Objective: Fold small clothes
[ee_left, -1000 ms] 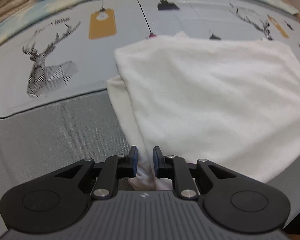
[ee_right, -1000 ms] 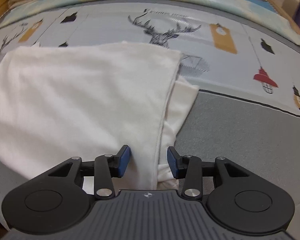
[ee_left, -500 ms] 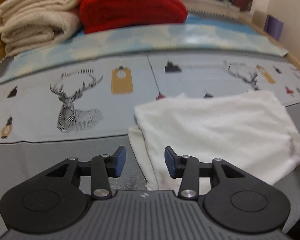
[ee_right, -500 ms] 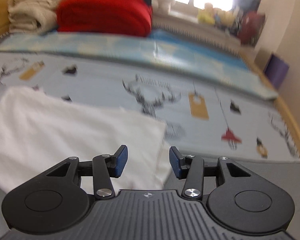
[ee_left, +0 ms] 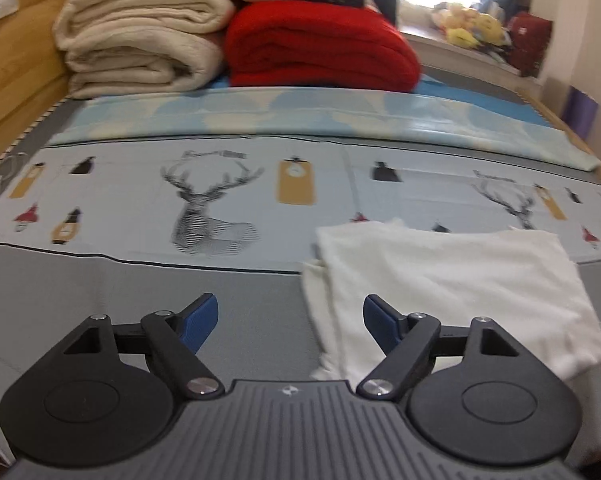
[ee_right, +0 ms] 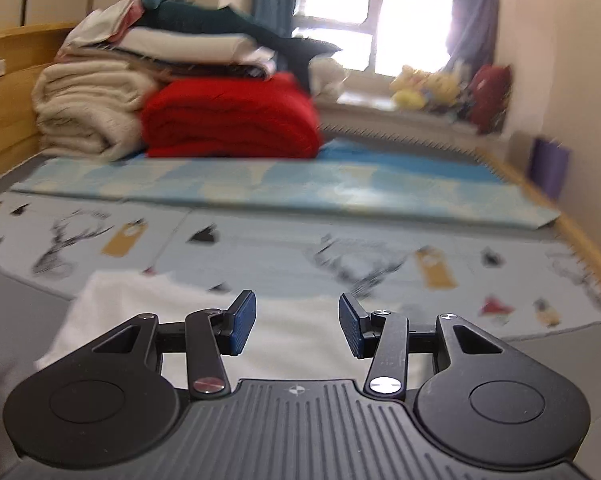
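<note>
Folded white garment (ee_left: 452,292) flat on bed, below both jaws, untouched; left gripper (ee_left: 290,322) opening wide, empty; right gripper (ee_right: 297,322) half-open, empty.

A bed covered by a grey sheet and a pale blue deer-printed mat (ee_left: 228,200) is seen. A folded white cloth (ee_left: 452,288) lies beyond the jaws; folded cream blankets (ee_left: 140,56) and a red blanket (ee_left: 320,52) are stacked far beyond.

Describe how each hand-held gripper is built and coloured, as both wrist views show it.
The left hand-held gripper and right hand-held gripper look alike: black linkage arms with silver pivot screws, round black discs either side, blue ribbed fingertip pads, and a ridged grey body.
</note>
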A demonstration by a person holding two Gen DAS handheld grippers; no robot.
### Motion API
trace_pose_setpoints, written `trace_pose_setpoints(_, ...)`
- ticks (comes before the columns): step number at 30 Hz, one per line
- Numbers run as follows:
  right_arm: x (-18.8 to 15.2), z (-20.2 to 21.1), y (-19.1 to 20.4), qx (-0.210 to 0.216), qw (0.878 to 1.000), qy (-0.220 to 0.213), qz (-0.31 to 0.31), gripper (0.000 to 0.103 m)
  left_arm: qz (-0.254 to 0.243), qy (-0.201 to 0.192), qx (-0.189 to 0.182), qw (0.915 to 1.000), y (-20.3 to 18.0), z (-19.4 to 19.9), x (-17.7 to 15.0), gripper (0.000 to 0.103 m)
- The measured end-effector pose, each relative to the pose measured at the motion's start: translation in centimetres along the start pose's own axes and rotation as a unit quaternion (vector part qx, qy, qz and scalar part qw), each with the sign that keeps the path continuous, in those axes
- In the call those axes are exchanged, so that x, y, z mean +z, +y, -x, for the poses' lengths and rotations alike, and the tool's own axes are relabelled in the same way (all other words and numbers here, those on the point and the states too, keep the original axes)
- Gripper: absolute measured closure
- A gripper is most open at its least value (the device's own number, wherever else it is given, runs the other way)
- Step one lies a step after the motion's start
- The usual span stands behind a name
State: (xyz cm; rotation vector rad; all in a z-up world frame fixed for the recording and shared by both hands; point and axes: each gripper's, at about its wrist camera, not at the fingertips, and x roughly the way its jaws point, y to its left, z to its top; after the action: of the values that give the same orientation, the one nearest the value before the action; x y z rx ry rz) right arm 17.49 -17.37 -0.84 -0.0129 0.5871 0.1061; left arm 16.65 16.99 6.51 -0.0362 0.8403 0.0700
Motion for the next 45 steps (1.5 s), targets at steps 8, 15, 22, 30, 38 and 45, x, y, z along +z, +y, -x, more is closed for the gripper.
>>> trace_pose_setpoints(8,-1.7,-2.8,7.6,0.045,0.996,0.037,0.066,0.044,0.025,0.063,0.008,0.9977,2.4,-2.5,-0.3,0.019)
trace_pose_setpoints(15,-4.7,-4.5,16.4,0.109,0.974,0.034,0.198,0.044,0.034,0.076,0.001,0.9965,3.0,-3.5,-0.4,0.019)
trace_pose_setpoints(22,-9.4,-5.8,23.1,0.156,0.934,0.052,0.318,0.044,0.022,0.083,0.003,0.9963,2.9,-4.4,-0.4,0.019)
trace_pose_setpoints(30,-12.2,-7.9,26.1,0.141,0.904,0.080,0.396,0.044,0.029,0.092,0.010,0.9953,4.6,-4.9,-0.4,0.019)
trace_pose_setpoints(38,-12.1,-8.6,26.5,0.139,0.904,0.076,0.397,0.055,0.042,0.100,0.008,0.9941,5.3,-4.9,-0.5,0.019)
trace_pose_setpoints(45,-10.7,-7.0,25.0,0.172,0.914,0.066,0.361,0.097,0.138,0.151,-0.077,0.9758,5.3,-6.2,-0.8,0.018)
